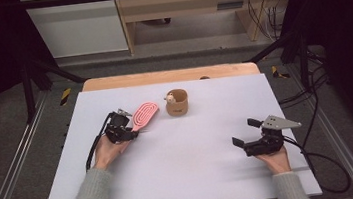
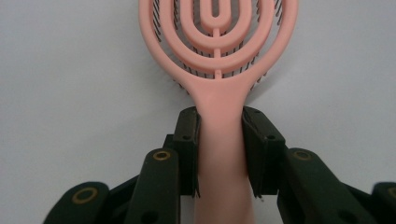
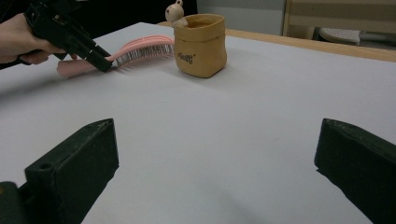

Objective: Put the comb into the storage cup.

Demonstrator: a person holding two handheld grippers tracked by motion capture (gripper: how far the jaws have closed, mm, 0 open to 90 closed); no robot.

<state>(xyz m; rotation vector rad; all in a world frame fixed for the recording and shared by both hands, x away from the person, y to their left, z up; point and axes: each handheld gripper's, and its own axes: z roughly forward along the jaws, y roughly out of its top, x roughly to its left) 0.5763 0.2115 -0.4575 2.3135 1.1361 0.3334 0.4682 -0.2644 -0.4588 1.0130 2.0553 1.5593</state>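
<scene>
A pink vented hairbrush (image 1: 144, 114) lies on the grey table mat, bristles down, its head pointing toward the far right. My left gripper (image 1: 129, 131) is shut on the brush's handle (image 2: 220, 140); both black pads press its sides. The same brush (image 3: 140, 50) and the left gripper (image 3: 70, 35) appear far off in the right gripper view. A small tan pouch (image 1: 177, 102) stands upright just right of the brush head, with a little figure (image 1: 169, 98) at its rim. My right gripper (image 1: 246, 132) rests open near the right front, nothing between its jaws.
The grey mat (image 1: 197, 167) covers a wooden table whose far edge (image 1: 169, 76) shows beyond it. Cables (image 1: 322, 158) trail off the right side. Metal rails run along both sides of the table.
</scene>
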